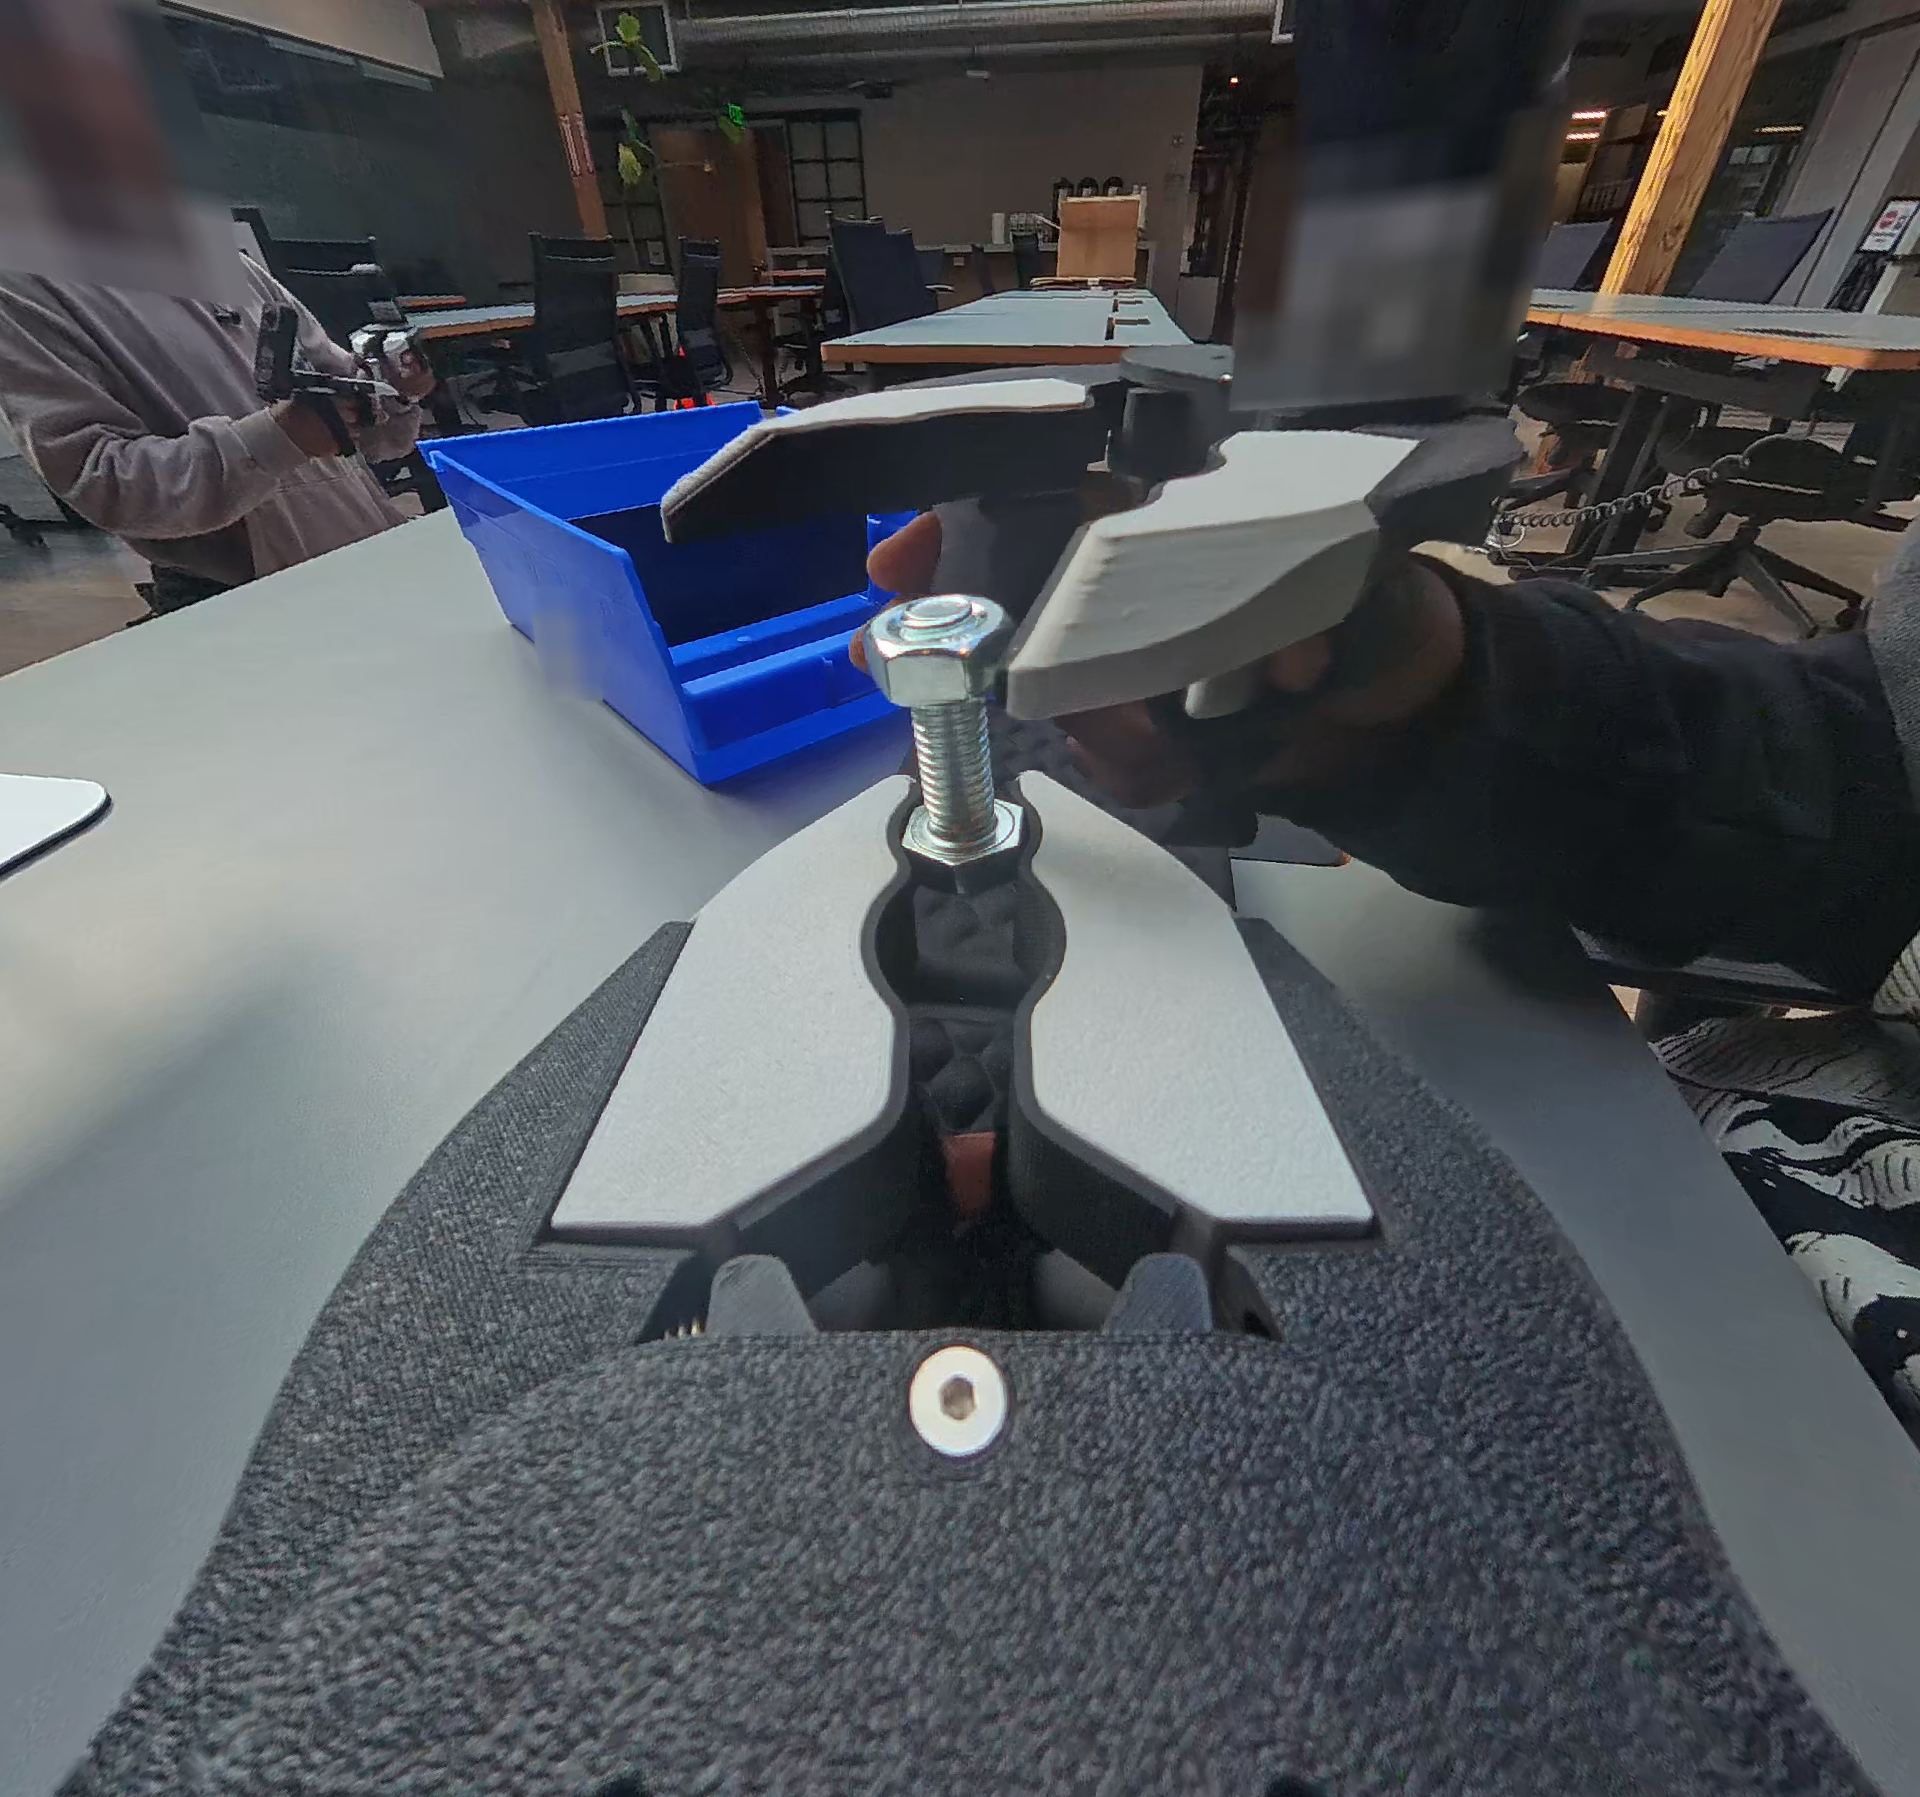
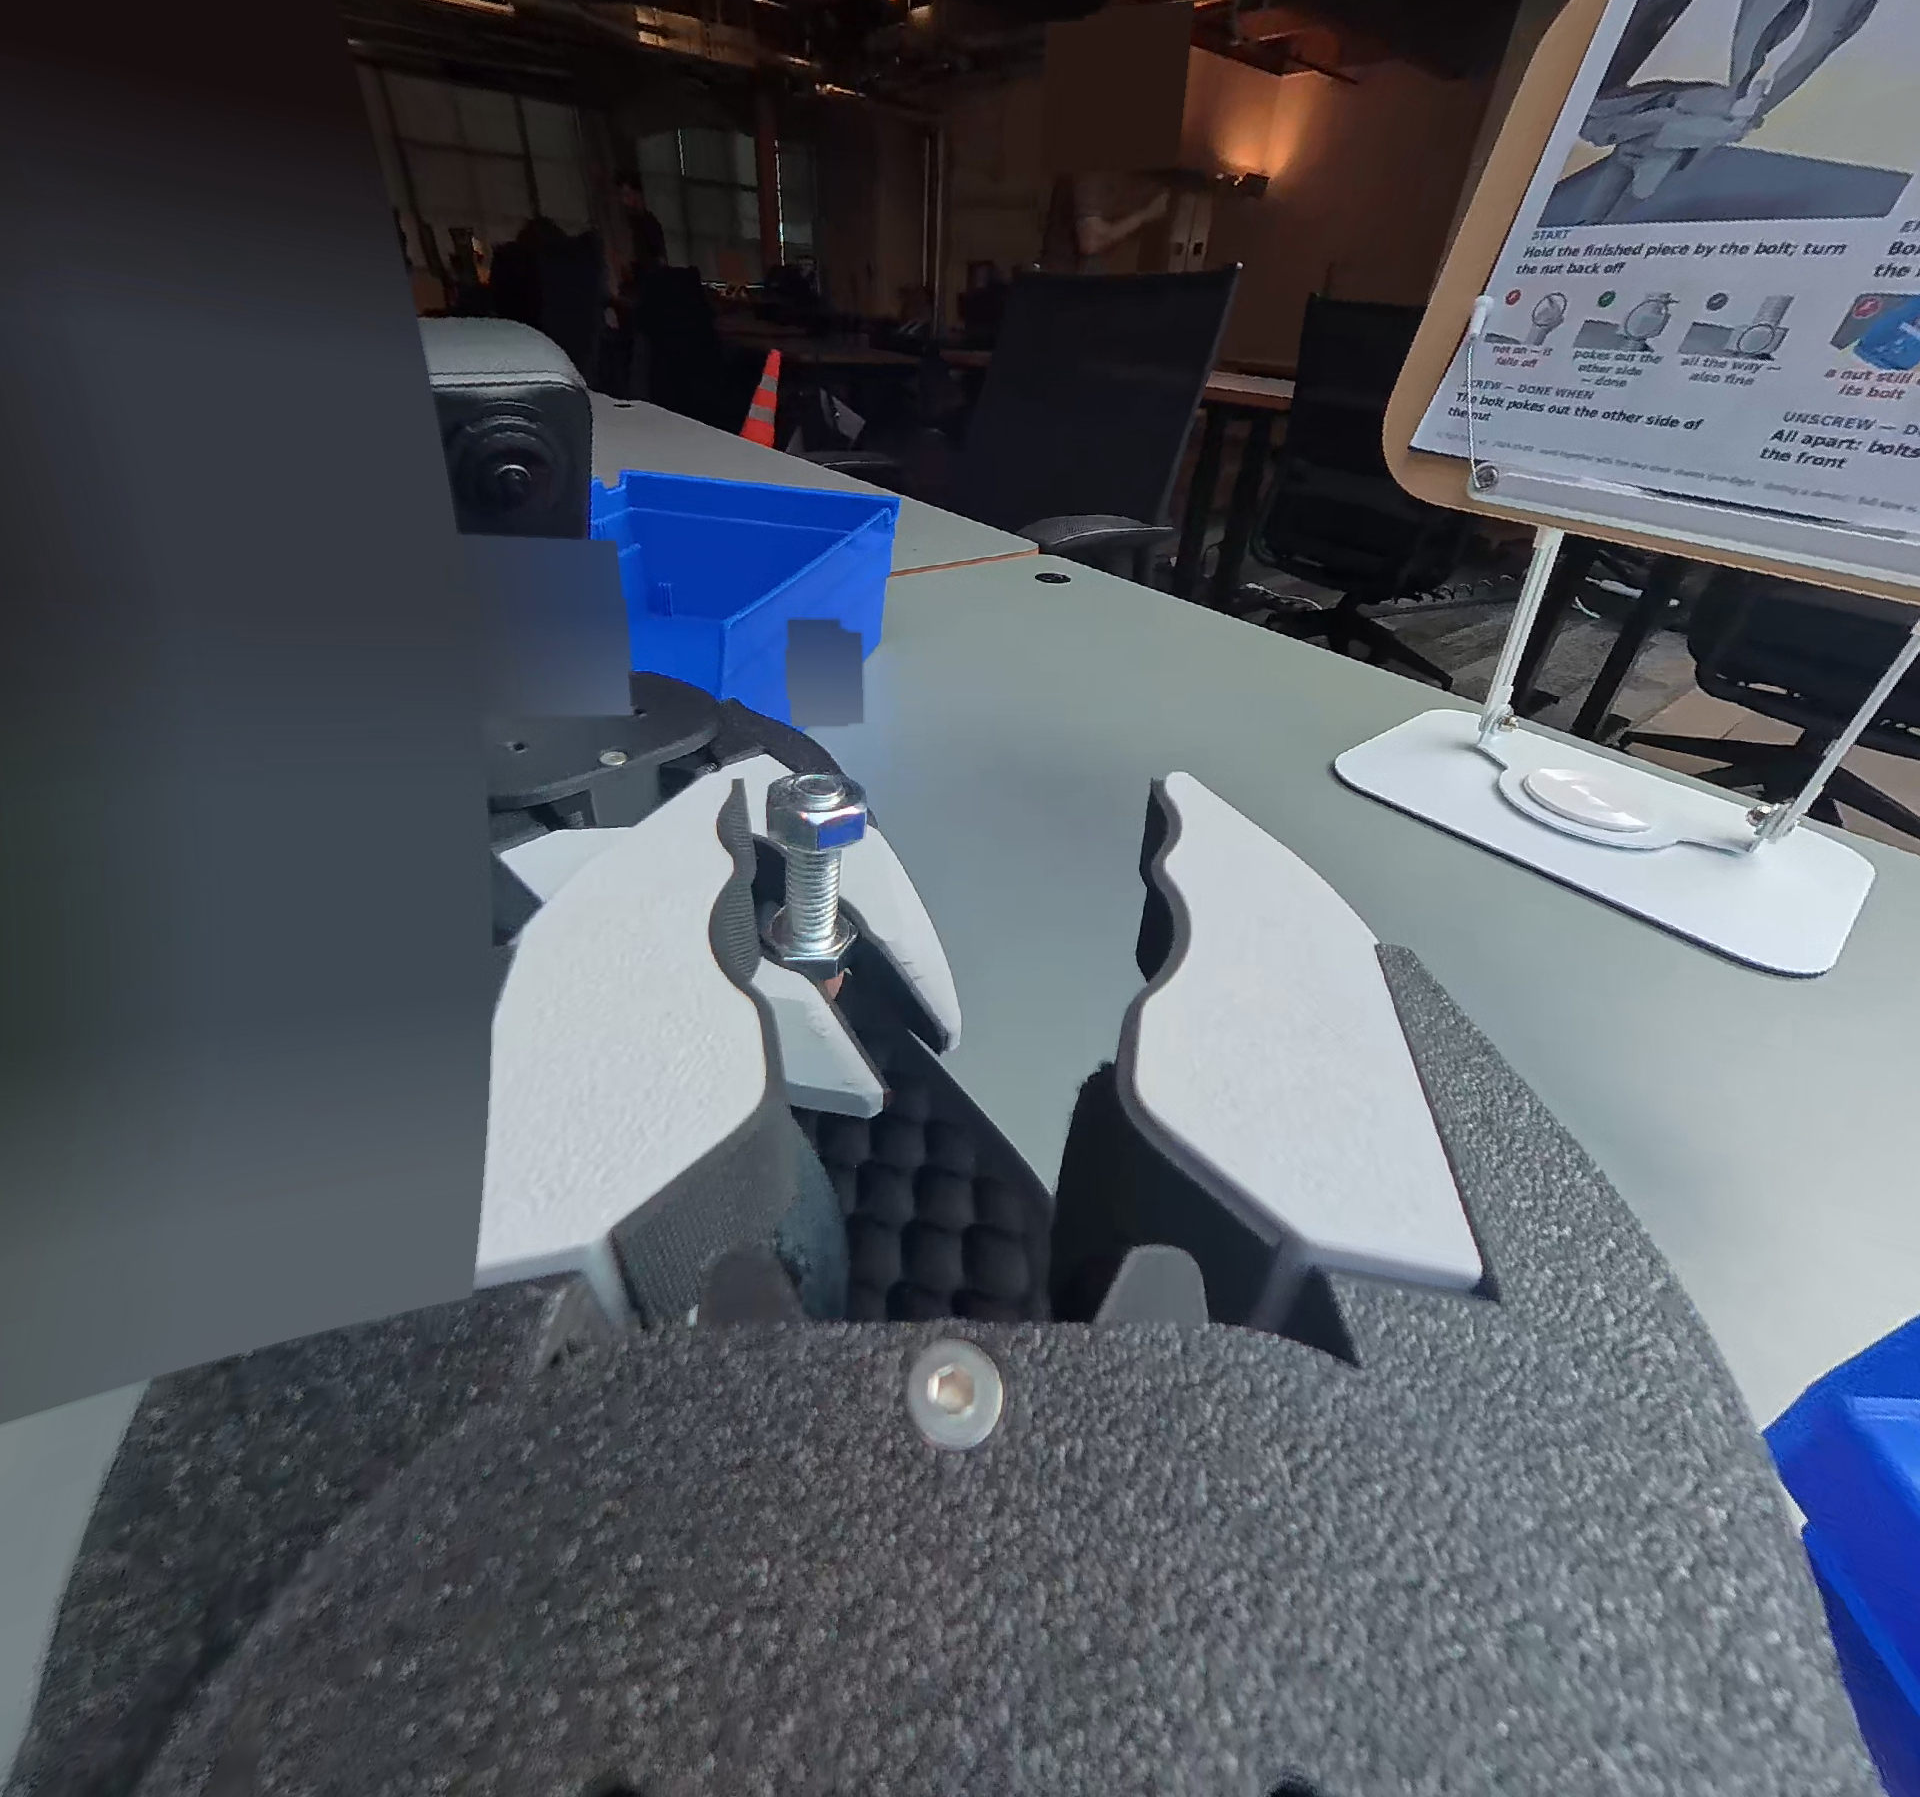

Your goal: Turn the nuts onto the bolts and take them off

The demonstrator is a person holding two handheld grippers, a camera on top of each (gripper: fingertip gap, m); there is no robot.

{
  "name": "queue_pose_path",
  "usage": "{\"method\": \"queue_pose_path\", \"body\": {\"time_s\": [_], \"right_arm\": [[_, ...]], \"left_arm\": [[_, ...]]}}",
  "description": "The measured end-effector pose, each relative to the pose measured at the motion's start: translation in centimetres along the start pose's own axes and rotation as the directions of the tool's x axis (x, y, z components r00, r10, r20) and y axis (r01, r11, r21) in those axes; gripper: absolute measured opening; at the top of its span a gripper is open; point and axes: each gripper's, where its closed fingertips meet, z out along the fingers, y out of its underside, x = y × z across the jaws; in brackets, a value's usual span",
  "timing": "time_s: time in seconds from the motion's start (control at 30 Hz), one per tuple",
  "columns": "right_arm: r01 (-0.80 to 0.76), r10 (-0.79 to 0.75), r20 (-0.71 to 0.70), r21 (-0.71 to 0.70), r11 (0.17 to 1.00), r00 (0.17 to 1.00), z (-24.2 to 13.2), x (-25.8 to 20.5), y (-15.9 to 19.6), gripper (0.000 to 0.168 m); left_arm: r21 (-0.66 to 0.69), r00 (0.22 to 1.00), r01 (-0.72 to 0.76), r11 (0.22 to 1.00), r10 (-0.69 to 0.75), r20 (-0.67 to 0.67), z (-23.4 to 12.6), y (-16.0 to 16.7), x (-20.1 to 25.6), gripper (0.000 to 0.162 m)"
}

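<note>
A grey tabletop [image 1: 312, 916] carries a blue plastic bin [image 1: 623, 584] at its far side and a white document stand [image 2: 1621, 833] holding an instruction sheet to the right. Beyond the bin a person [image 1: 156, 417] in a grey top stands handling another tool. The left gripper [image 1: 961, 848] is clamped on the hexagonal head of a steel bolt [image 1: 951, 771], holding it upright above the tabletop – threads exposed along most of the shank. The right gripper [image 1: 831, 594] is spread wide, one finger [image 1: 1195, 604] touching or just beside the nut [image 1: 940, 651], the other well clear over the bin. The nut sits at the very top of the bolt, whose tip shows flush through it.
</note>
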Motion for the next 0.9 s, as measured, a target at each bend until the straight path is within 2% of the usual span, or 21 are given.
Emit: {"method": "queue_pose_path", "body": {"time_s": [0.4, 0.7, 0.9], "right_arm": [[-0.034, 0.035, -0.057, 0.024, 0.999, 0.998, -2.3, 2.0, 0.1, 0.068], [-0.012, 0.012, 0.014, 0.022, 1.0, 1.0, -0.1, 0.2, -0.2, 0.074], [-0.015, 0.015, 0.004, 0.01, 1.0, 1.0, 0.0, 0.4, 0.3, 0.073]], "left_arm": [[0.004, 1.0, 0.004, 1.0, -0.004, 0.0, 0.0, -0.1, 0.0, 0.014], [-0.002, 1.0, 0.001, 1.0, -0.001, -0.001, 0.0, 0.0, 0.0, 0.014], [0.001, 1.0, 0.004, 1.0, -0.004, -0.003, 0.0, 0.0, 0.0, 0.014]]}}
